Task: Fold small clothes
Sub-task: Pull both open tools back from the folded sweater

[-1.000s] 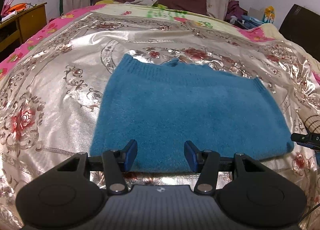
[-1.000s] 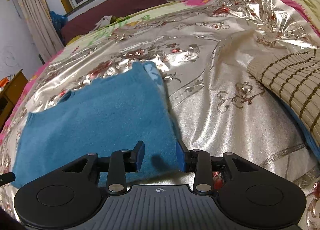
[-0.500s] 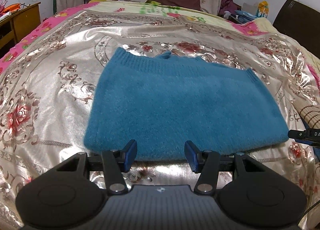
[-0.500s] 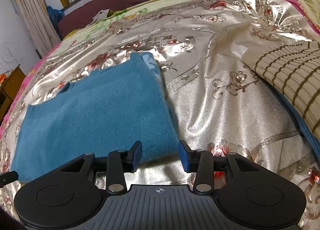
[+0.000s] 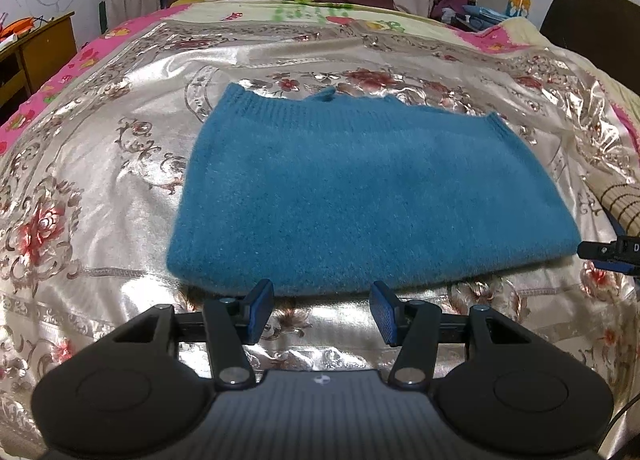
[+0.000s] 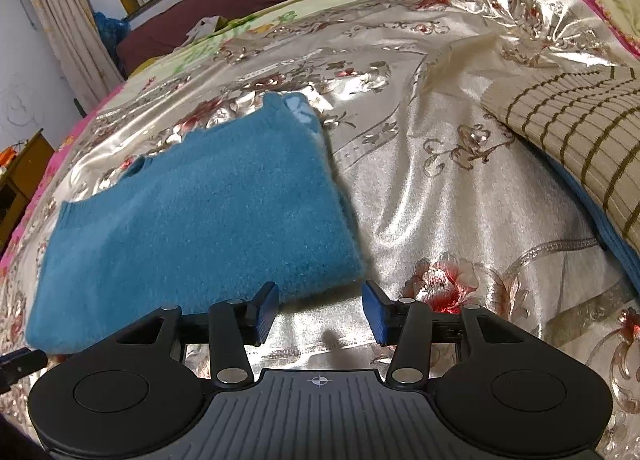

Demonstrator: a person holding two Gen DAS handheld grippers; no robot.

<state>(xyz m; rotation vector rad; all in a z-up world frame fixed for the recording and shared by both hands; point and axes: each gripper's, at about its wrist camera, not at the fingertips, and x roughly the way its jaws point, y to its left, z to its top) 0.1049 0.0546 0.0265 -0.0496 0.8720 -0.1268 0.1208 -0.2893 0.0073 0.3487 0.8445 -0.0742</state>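
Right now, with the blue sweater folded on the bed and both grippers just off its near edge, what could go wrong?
1. The blue sweater lies on a glossy satin cover; a push from the open left gripper may slide it rather than lift its edge.
2. The right gripper is opening with nothing between its jaws, near the sweater's corner; it could catch only the top layer and undo the fold.
3. The striped garment lies close by on the right and could get dragged along.

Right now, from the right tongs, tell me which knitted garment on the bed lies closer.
The blue sweater: its near corner lies just ahead of the right tongs, whose jaws are opening with nothing between them. The beige striped knit lies farther off to the right.
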